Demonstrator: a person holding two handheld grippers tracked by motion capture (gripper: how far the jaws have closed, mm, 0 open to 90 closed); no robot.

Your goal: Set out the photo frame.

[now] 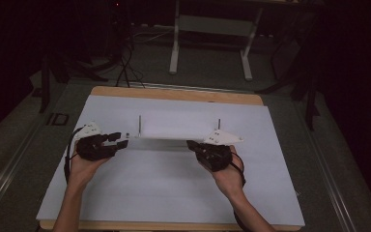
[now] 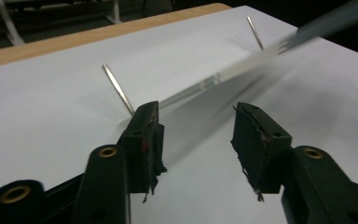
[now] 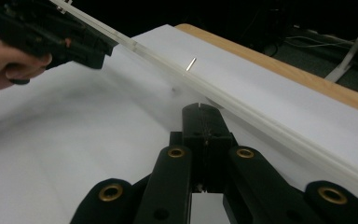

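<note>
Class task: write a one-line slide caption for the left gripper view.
Open left gripper facing the end of a long clear strip, beside two thin metal pins on the white table cover.

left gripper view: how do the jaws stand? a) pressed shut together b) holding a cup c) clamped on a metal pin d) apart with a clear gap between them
d: in the left gripper view the left gripper has its two black jaws standing apart with bare white table cover showing in the gap, and the long clear strip running past the tip of one jaw, not pinched between them.
</note>
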